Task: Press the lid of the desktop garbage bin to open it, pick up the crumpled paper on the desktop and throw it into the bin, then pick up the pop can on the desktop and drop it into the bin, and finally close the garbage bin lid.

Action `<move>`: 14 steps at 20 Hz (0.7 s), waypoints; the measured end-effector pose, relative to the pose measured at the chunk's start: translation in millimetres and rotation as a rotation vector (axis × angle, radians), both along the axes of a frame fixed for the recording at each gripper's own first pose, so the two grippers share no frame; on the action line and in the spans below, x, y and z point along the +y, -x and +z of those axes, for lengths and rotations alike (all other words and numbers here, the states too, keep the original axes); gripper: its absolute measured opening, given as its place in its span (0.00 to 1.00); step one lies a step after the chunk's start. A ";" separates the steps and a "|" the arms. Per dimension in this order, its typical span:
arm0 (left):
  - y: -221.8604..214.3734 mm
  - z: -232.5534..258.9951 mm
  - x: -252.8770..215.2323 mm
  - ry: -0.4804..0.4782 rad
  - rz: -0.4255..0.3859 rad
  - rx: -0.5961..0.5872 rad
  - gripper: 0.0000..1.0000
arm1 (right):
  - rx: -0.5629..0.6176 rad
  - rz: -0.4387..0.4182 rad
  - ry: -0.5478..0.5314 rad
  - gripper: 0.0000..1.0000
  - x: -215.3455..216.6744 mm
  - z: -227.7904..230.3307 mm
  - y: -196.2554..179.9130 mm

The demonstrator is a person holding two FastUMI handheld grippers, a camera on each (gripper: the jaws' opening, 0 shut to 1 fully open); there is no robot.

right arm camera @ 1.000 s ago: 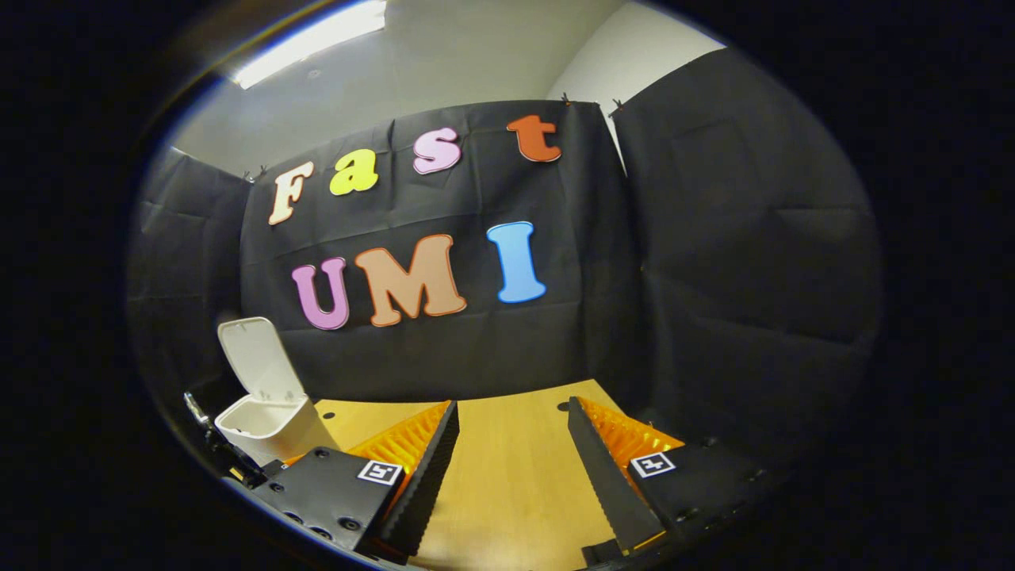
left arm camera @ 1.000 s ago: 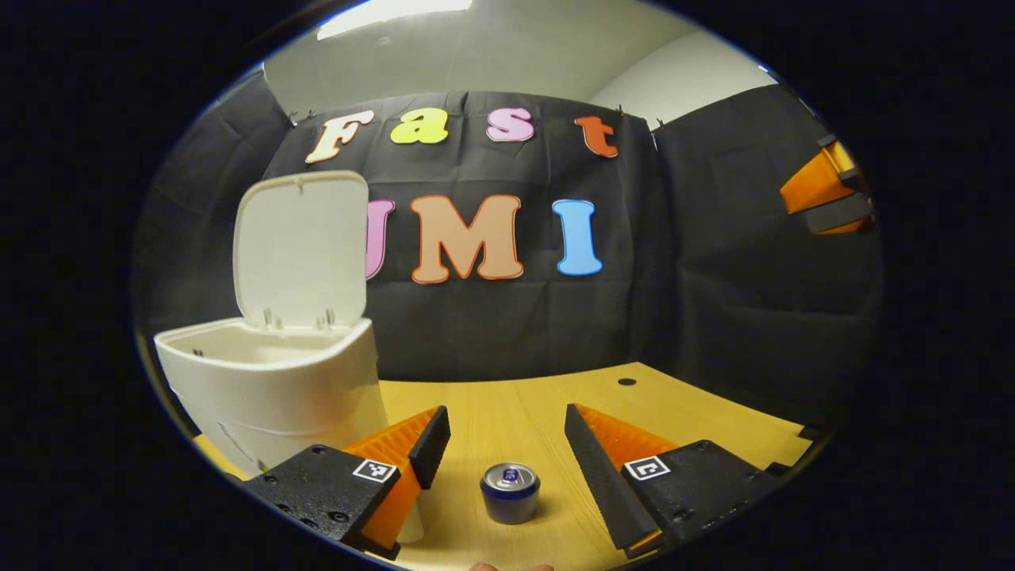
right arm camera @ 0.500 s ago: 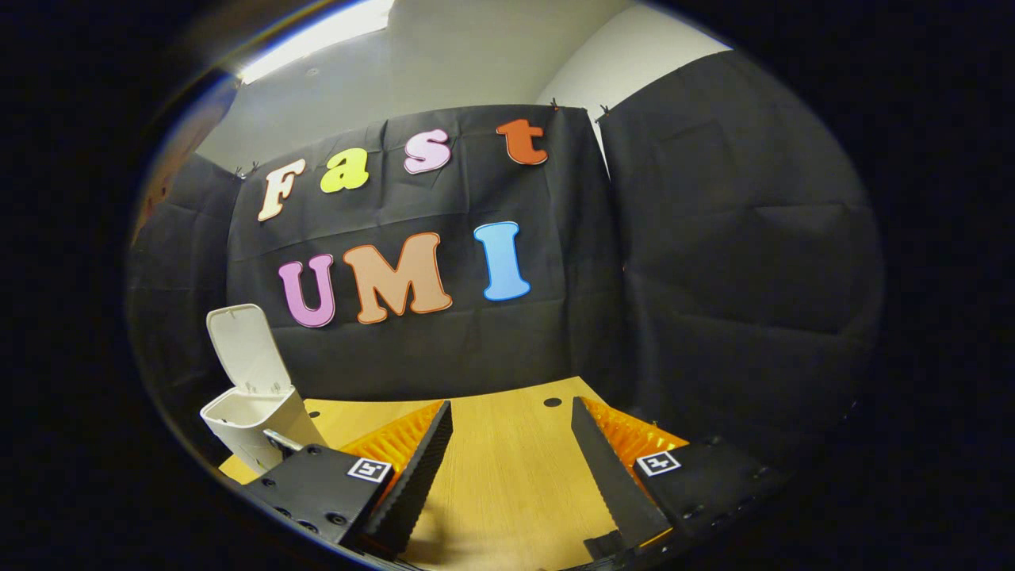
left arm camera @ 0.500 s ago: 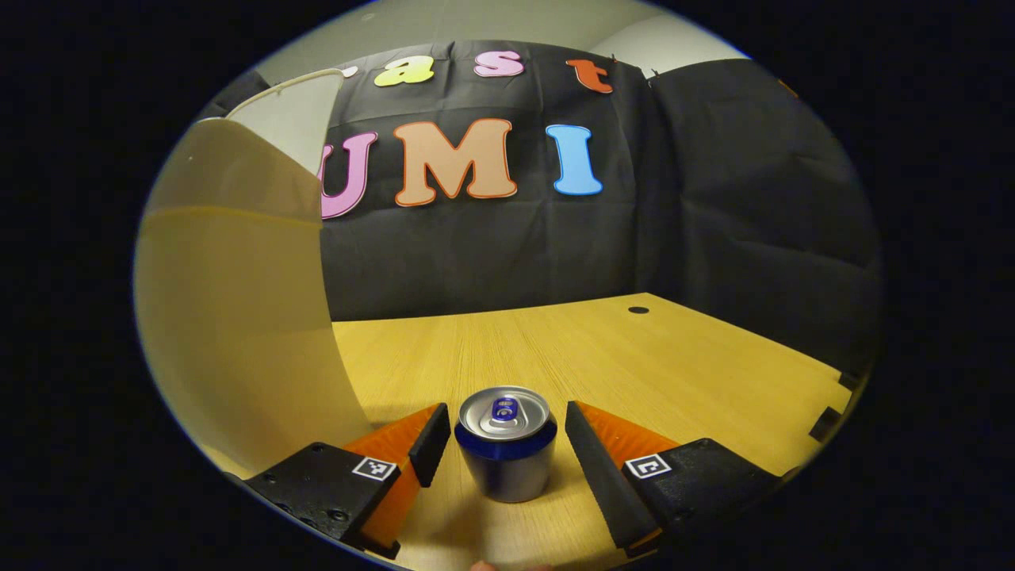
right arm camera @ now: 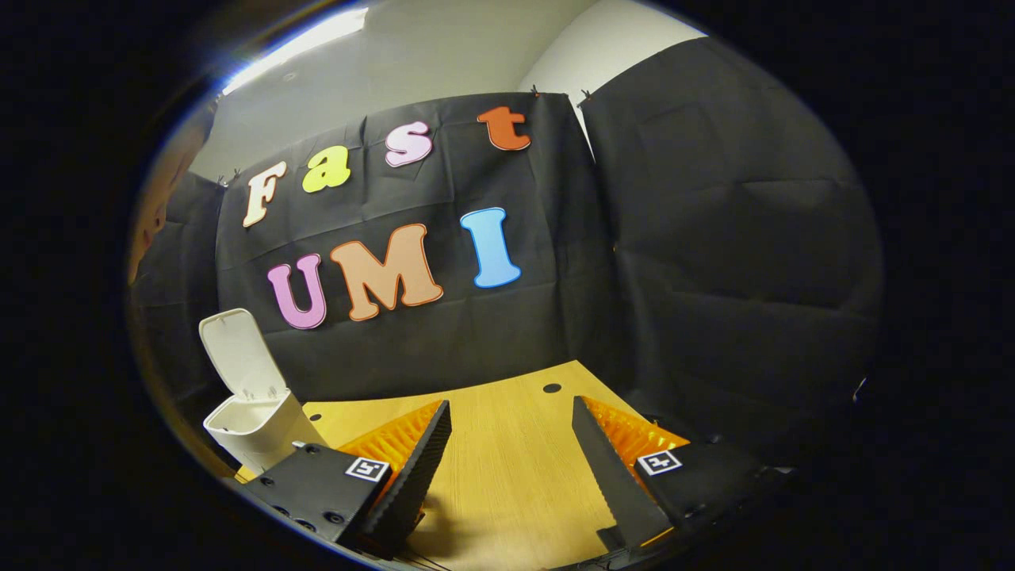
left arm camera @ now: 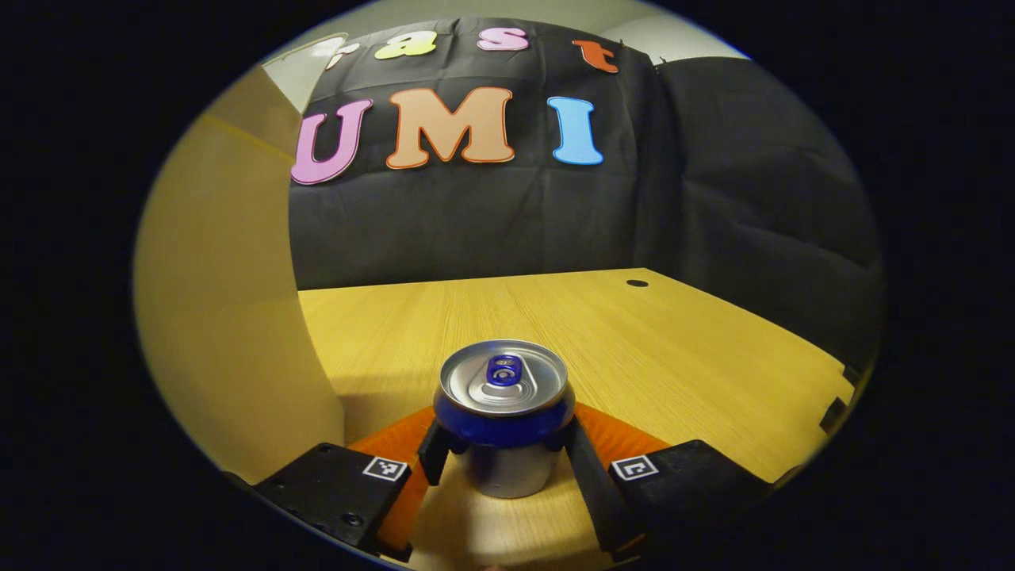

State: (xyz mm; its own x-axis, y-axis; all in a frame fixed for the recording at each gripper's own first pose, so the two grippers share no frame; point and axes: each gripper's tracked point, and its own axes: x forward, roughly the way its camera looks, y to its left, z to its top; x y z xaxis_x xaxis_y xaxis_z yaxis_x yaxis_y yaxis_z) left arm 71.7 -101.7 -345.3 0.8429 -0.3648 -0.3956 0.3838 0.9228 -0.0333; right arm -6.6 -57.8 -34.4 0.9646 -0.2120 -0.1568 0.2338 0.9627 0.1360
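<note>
Left gripper (left arm camera: pixel 503 452) has its fingers closed in against the pop can (left arm camera: pixel 504 416), one on each side of the body just under the blue band; both appear to press on it. The can stands upright on the tabletop (left arm camera: pixel 674 349), squarely between the fingers. The bin's pale wall (left arm camera: pixel 230 317) rises close beside the left finger.

Right gripper (right arm camera: pixel 507 468) hangs idle above the tabletop, fingers wide apart, nothing between them. Off beyond its left finger sits the garbage bin (right arm camera: pixel 258 424), with the lid (right arm camera: pixel 234 353) standing up and the mouth open.

Step in hand, as I judge it: securing the can for the lift. Doing it well:
- Keep the squeeze even and moderate; thin can walls will likely dent or slip if pinched hard.
- Lift straight up before swinging over, since the bin wall is so close to the left finger that a sideways move risks a knock.
- Clear the rim fully, hold the can upright over the opening, then let go.
- Keep the raised lid out of the path.

Count: one can, one bin, one lid, two grippers. I see no crumpled paper on the tabletop; probably already binned, though the bin's inside is hidden.
</note>
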 end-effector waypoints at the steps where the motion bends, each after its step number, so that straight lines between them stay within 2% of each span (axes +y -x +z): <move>1: -0.4 5.8 -2.2 0.004 -0.005 -0.008 0.77 | 0.001 -0.005 0.011 0.97 -1.6 0.1 -0.5; 4: 0.2 38.4 -12.2 0.011 -0.043 -0.066 0.77 | 0.002 -0.008 0.032 0.97 -8.3 6.3 6.2; 7: 3.7 93.6 -25.7 0.064 -0.080 -0.118 0.77 | -0.009 0.013 0.022 0.97 -8.4 14.9 8.4; 11: 19.5 173.4 -29.8 0.132 -0.089 -0.152 0.77 | -0.015 0.058 0.031 0.97 -0.5 25.8 11.4; 14: 24.1 239.4 -12.6 0.160 -0.064 -0.195 0.76 | -0.044 0.101 0.022 0.97 12.6 36.0 8.9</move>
